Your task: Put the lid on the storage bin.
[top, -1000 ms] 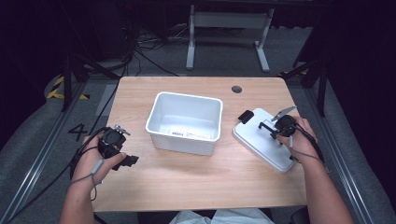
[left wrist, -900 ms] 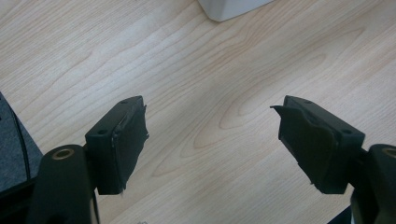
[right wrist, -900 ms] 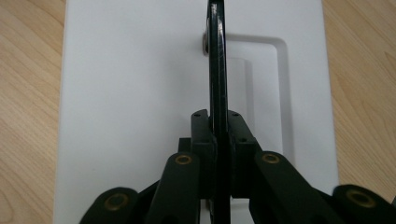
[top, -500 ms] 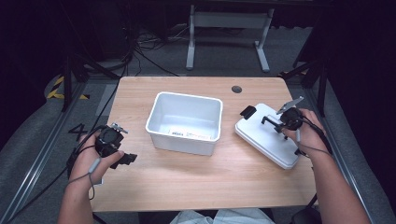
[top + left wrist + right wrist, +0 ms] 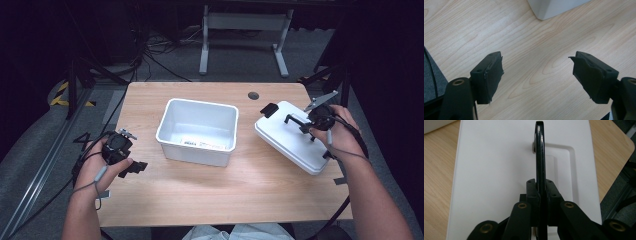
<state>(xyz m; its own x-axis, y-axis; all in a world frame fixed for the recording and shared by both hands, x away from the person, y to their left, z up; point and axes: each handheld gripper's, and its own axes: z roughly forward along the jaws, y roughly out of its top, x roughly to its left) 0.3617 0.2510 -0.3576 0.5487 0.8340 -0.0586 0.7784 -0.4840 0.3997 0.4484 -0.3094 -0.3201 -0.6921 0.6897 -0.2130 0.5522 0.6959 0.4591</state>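
Item: white plastic lid [image 5: 295, 142], flat and rectangular, lying top-up at the 3 o'clock side of the tabletop [image 5: 210, 195], well apart from its likely partner, the open white bin [image 5: 199, 131] at centre. Fittings: a black hinged handle [image 5: 539, 152] standing upright over a moulded recess at the lid's middle, and a black latch tab [image 5: 269, 110] at the lid's 10 o'clock corner. Right claw [image 5: 541, 195]: clenched on the handle, jaws pressed to either side of the thin black bar. Left claw [image 5: 537, 75]: released, jaws wide apart and empty, held low over bare wood at the tabletop's 8 o'clock edge, a corner of the bin at 12 o'clock in its own view. Handling, by judgement: lid looks light, stiff and smooth; the handle is the natural hold, though a swivelling bar may let the lid swing or tilt when lifted. Bin appears empty apart from a label on its floor.
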